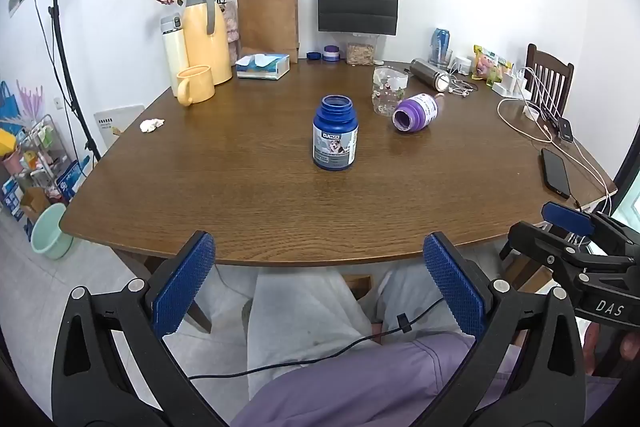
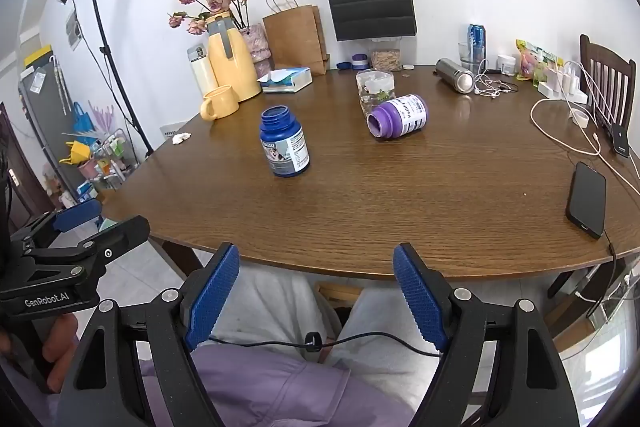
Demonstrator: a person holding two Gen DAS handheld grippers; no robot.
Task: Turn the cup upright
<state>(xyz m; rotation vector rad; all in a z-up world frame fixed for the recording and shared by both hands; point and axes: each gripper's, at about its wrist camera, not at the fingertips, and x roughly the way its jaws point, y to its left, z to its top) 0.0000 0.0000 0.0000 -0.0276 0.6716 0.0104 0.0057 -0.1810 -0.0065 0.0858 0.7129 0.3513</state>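
Observation:
A purple bottle (image 1: pixel 414 113) (image 2: pixel 398 117) lies on its side on the brown table (image 1: pixel 260 195) (image 2: pixel 400 195), its open mouth facing the near left. Just behind it stands a clear flowered glass cup (image 1: pixel 388 91) (image 2: pixel 374 87). A blue bottle (image 1: pixel 334 133) (image 2: pixel 285 143) stands upright without a lid near the table's middle. A yellow mug (image 1: pixel 196 84) (image 2: pixel 220 101) sits upright at the far left. My left gripper (image 1: pixel 318 247) (image 2: pixel 76 223) and right gripper (image 2: pixel 316 255) (image 1: pixel 568 219) are both open and hold nothing, hovering off the table's near edge above a person's lap.
A black phone (image 1: pixel 556 173) (image 2: pixel 586 199) and white cables lie at the right edge. A steel flask (image 1: pixel 430 74) lies on its side at the back right. A yellow jug (image 1: pixel 206 35), tissue box (image 1: pixel 262 65) and paper bags line the back.

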